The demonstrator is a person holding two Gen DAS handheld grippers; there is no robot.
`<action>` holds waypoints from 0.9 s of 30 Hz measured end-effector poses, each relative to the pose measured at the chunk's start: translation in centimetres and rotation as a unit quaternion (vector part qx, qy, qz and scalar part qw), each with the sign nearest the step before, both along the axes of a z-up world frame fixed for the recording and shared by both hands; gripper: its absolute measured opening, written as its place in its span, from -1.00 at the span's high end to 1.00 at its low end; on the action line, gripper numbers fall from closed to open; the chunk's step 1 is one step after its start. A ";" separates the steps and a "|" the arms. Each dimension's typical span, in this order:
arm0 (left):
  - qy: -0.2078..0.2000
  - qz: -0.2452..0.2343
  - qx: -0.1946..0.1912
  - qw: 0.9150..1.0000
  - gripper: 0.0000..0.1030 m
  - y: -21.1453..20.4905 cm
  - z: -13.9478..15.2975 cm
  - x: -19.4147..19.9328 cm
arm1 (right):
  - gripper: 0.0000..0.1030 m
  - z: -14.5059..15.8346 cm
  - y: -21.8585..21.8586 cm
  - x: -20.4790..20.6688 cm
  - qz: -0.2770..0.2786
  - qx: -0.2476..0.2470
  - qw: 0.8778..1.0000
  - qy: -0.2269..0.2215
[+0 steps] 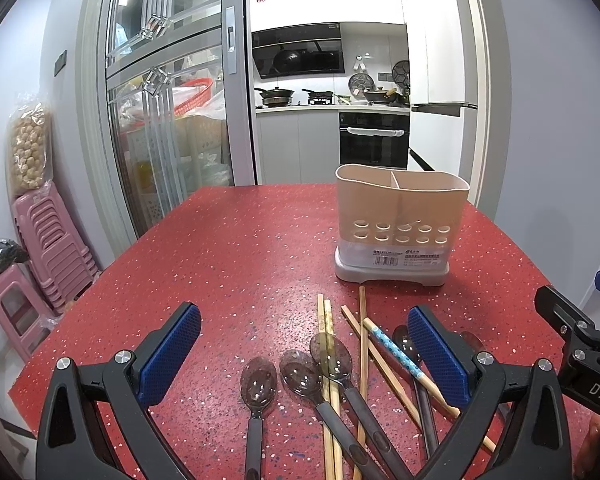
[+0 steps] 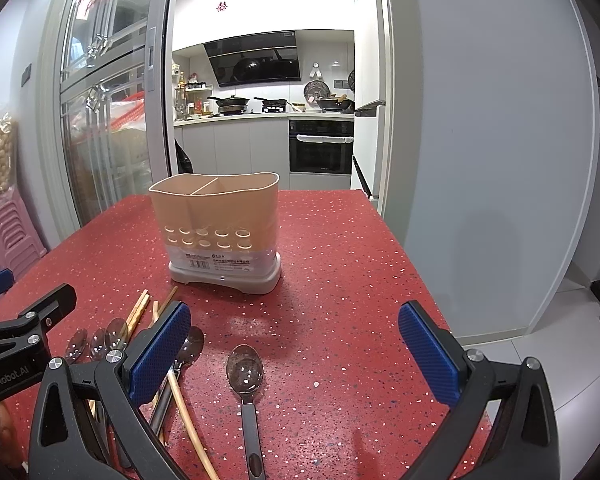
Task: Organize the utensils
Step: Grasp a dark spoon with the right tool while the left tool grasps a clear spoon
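Right wrist view: right tongs [image 2: 294,350] gape wide, empty, with a lone spoon [image 2: 245,372] lying between the pads. I'd pinch its handle, not the slick bowl. Left tongs [image 1: 304,354] gape empty over the spoon-chopstick pile; holder [image 2: 220,224] is straight ahead.

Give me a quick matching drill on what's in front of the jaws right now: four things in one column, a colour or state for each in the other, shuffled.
Things:
1. utensil holder
2. patterned chopstick
3. lone spoon
4. left gripper

Descriptions:
A. blue and white section on its shaft
B. open, holding nothing
C. beige, upright, two compartments with nothing visible in them
D. lies apart from the pile, smoky clear bowl pointing at the holder

Pairs: 1-C, 2-A, 3-D, 4-B
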State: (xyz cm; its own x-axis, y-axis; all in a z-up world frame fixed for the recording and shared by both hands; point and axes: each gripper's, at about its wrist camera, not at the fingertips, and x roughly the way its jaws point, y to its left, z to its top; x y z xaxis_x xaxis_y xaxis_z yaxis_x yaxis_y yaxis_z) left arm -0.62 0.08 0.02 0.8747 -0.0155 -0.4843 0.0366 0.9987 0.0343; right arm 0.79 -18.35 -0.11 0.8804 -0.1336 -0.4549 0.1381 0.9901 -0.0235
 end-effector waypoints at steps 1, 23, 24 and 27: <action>0.004 0.001 0.000 1.000 -1.00 0.2 -0.1 0.1 | -1.00 0.0 0.1 0.1 0.001 0.000 1.000 0.000; 0.213 0.039 -0.027 0.976 -1.00 6.5 -7.5 4.2 | -0.82 -6.0 -2.2 6.7 0.052 0.084 0.960 0.261; 0.217 0.039 -0.024 0.975 -1.00 6.4 -7.5 4.3 | -0.76 -6.3 -2.0 6.9 0.054 0.083 0.958 0.268; 0.227 0.035 -0.014 0.973 -1.00 6.2 -7.8 4.5 | -0.52 -7.1 -1.5 7.4 0.060 0.076 0.953 0.287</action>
